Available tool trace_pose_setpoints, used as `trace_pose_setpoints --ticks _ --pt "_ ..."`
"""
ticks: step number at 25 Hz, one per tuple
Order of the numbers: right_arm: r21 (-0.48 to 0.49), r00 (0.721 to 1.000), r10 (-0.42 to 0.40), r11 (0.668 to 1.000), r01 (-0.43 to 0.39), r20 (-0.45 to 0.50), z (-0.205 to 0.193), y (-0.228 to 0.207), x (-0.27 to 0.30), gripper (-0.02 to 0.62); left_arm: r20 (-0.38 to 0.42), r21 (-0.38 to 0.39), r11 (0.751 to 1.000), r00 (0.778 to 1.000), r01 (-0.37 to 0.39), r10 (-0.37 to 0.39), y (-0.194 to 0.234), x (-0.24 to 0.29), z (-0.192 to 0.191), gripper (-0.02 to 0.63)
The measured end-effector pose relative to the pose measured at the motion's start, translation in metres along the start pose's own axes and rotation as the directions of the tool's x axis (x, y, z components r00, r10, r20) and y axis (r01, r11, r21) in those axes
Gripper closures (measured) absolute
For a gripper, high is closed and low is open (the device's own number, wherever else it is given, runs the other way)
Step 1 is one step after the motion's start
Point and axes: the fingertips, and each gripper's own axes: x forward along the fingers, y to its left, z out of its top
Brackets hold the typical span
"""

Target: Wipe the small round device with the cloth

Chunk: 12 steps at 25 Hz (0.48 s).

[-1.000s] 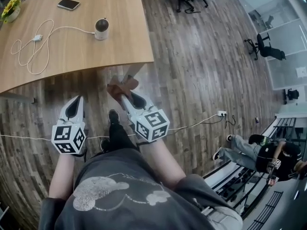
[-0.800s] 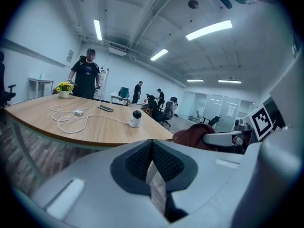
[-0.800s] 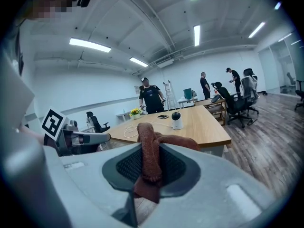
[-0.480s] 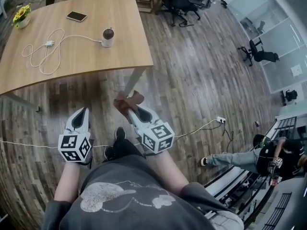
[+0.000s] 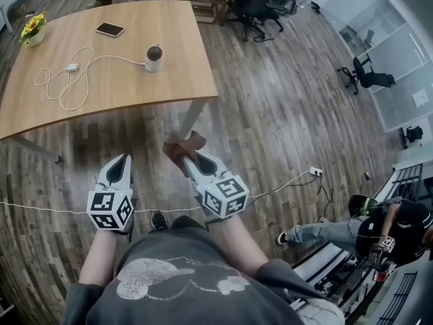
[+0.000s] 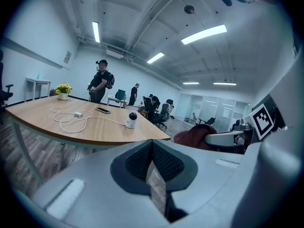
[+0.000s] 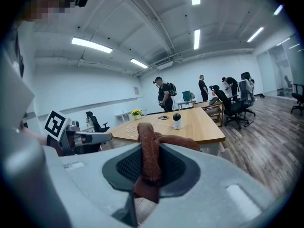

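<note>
The small round device [image 5: 153,57], white with a dark dome top, stands on the wooden table [image 5: 101,87] near its right end; it shows too in the left gripper view [image 6: 132,120] and the right gripper view [image 7: 177,120]. My right gripper [image 5: 187,156] is shut on a reddish-brown cloth [image 5: 181,144], held over the floor short of the table's near edge. The cloth [image 7: 151,153] bunches between its jaws. My left gripper [image 5: 120,164] is shut with nothing in it, beside the right one.
A white cable with an adapter [image 5: 64,76] runs from the device across the table. A phone [image 5: 109,30] and a pot of yellow flowers [image 5: 32,29] lie farther back. Office chairs [image 5: 257,2] stand beyond the table. A cable [image 5: 40,208] crosses the wooden floor.
The view has shifted: the table and device sit a little lower and closer in frame, both grippers slightly lower. Neither grip has changed.
</note>
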Motion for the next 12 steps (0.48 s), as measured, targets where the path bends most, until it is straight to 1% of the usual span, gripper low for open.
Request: trace_pose_setpoints --ticks 6,12 --pt "0.000 1.000 0.021 1.000 -0.021 -0.003 -0.004 -0.001 -0.001 0.530 0.020 0.010 1.000 1.000 -0.014 0.014 -0.006 0.000 0.006 0.586" --pt "-0.009 0.999 0.048 0.999 -0.048 -0.010 -0.002 -0.001 -0.009 0.531 0.019 0.002 0.999 0.999 -0.037 0.037 -0.016 -0.006 0.004 0.586"
